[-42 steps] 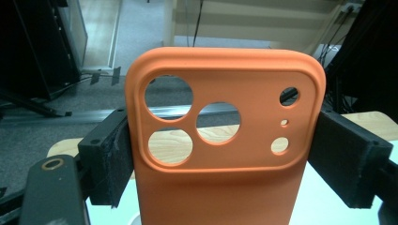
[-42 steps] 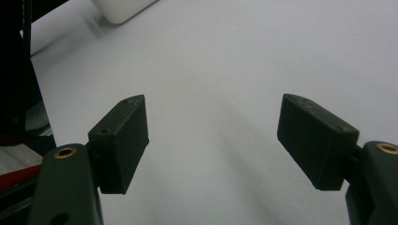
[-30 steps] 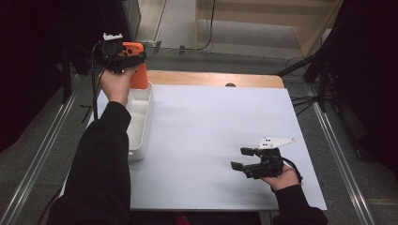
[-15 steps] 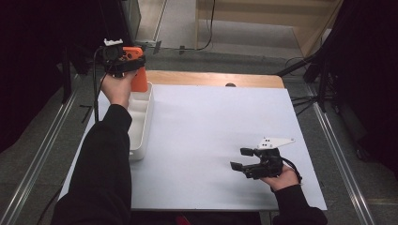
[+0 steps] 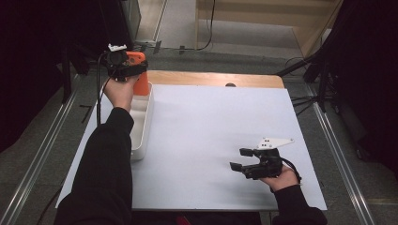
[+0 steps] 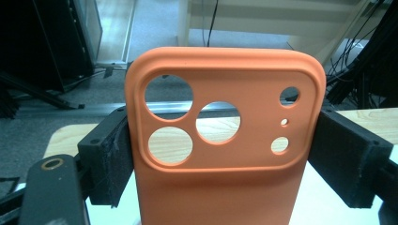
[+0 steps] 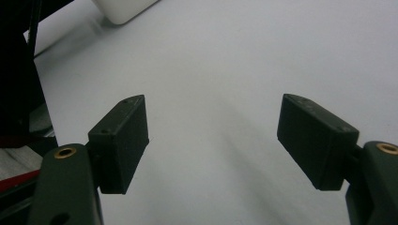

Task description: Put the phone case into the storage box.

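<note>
An orange phone case (image 6: 220, 187) with round camera holes stands upright between my left gripper's (image 6: 224, 140) black pads, which press on its two long edges. In the high view that left gripper (image 5: 126, 63) hangs above the far end of the white tray (image 5: 143, 126), and the orange phone case (image 5: 140, 79) points down toward it. My right gripper (image 5: 242, 159) rests low over the white table near its front right, held level and pointing left. The jaws of the right gripper (image 7: 213, 136) stand wide apart with only bare table between them.
The long white tray lies along the left edge of the white table top (image 5: 211, 117). A wooden strip (image 5: 211, 78) borders the far side. Cables and black stands (image 5: 324, 79) crowd the floor at the right, and a dark cabinet (image 5: 112, 23) stands at the far left.
My left hand has sunk a little toward the tray's far end, still holding the orange case. The right hand has stayed where it was.
</note>
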Tool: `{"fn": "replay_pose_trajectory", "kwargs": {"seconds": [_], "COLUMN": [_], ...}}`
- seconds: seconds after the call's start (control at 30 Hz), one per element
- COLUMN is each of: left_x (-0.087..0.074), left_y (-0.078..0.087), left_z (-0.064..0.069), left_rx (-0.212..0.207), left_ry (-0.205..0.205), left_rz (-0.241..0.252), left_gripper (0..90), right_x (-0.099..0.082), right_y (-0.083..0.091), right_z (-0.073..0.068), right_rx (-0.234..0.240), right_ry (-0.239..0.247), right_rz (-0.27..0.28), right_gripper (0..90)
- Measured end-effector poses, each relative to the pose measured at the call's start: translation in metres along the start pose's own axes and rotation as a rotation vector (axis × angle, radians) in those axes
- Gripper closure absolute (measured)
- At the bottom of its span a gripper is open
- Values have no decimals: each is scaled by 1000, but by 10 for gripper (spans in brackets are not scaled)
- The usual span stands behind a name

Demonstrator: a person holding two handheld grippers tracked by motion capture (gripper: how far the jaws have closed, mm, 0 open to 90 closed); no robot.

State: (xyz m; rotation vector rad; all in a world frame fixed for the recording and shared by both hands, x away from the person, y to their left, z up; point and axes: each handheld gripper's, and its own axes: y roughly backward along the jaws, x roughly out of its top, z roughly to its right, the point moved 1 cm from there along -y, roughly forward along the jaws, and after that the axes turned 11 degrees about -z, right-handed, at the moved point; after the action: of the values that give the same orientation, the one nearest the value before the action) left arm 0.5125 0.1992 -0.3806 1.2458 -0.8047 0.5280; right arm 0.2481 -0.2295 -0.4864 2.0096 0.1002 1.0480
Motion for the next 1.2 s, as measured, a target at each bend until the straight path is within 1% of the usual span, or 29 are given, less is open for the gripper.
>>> {"fn": "replay_pose_trajectory", "kwargs": {"seconds": [0.07, 0.2, 0.27, 0.5, 0.7, 0.83, 0.93, 0.97, 1.1, 1.2], "left_x": [-2, -6, -7, -13, -18, -22, -25, -26, -30, -31], "left_y": [-3, -6, -7, -10, -14, -17, -20, -20, -23, -24], "left_z": [-1, -3, -3, -4, -5, -5, -6, -6, -5, -5], "left_rx": [7, 18, 22, 24, 21, 30, 36, 39, 39, 34], "left_ry": [-1, 5, 2, -5, 1, -5, -1, -6, -15, -13], "left_rz": [-11, -14, -14, -20, -28, -39, -50, -51, -60, -64], "left_gripper": [162, 162, 161, 161, 160, 160, 160, 160, 160, 159], "right_x": [0, 0, 0, 0, 0, 0, 1, 1, 1, 1], "right_y": [0, 0, 0, -1, -1, -1, -2, -2, -2, -2], "right_z": [0, 0, 0, 0, 0, 0, 0, 0, 0, 0], "right_rx": [2, 3, 2, 3, 5, 6, 6, 6, 5, 5], "right_ry": [1, 2, 0, 5, 3, 3, 3, 4, 6, 4], "right_rz": [0, -1, -2, -1, -1, -2, -4, -4, -8, -7], "right_gripper": [237, 237, 237, 237, 237, 237, 237, 237, 237, 237]}}
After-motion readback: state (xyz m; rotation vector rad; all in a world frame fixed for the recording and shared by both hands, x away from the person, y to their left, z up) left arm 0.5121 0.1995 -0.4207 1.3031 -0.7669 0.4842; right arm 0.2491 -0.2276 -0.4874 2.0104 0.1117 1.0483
